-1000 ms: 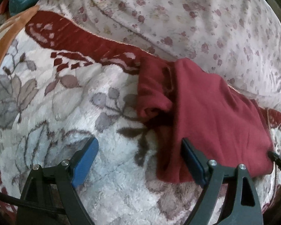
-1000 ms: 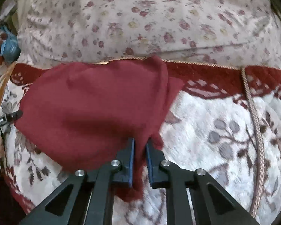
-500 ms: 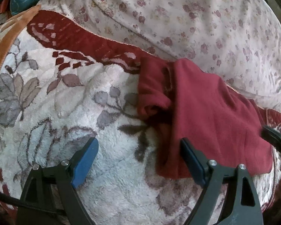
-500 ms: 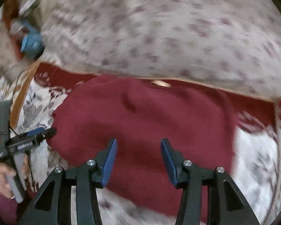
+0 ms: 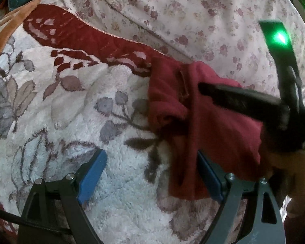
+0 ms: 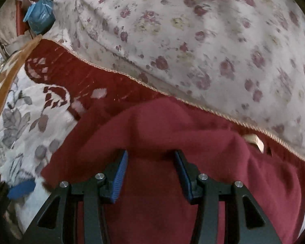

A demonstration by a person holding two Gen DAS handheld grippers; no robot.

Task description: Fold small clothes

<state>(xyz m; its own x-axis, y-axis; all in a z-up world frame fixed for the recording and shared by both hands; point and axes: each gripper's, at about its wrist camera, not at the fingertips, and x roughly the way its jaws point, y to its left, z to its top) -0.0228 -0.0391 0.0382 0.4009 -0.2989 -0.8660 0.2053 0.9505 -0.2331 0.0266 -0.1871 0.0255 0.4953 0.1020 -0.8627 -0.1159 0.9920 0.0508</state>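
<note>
A dark red small garment (image 5: pixel 213 134) lies partly folded on the fluffy floral blanket (image 5: pixel 81 101), its left edge bunched. My left gripper (image 5: pixel 150 154) is open and low over the blanket, its right finger at the garment's front left edge and nothing between the pads. My right gripper (image 6: pixel 151 152) hovers open above the middle of the garment (image 6: pixel 193 134), its pads apart and not pressing the cloth. In the left wrist view the right gripper (image 5: pixel 244 99) reaches over the garment from the right, held by a hand (image 5: pixel 294 172). A blue pad of the left gripper (image 6: pixel 21 189) shows at the lower left.
A pale sheet with small red flowers (image 5: pixel 193 20) rises behind the blanket's dark red border (image 6: pixel 91 81). A blue bag (image 6: pixel 40 18) sits at the far left corner. A beige tag (image 6: pixel 254 139) peeks out at the garment's far right edge.
The right gripper let go of the garment's folded corner, opened, and swept left across the cloth; it now reaches into the left wrist view. The left gripper stayed put.
</note>
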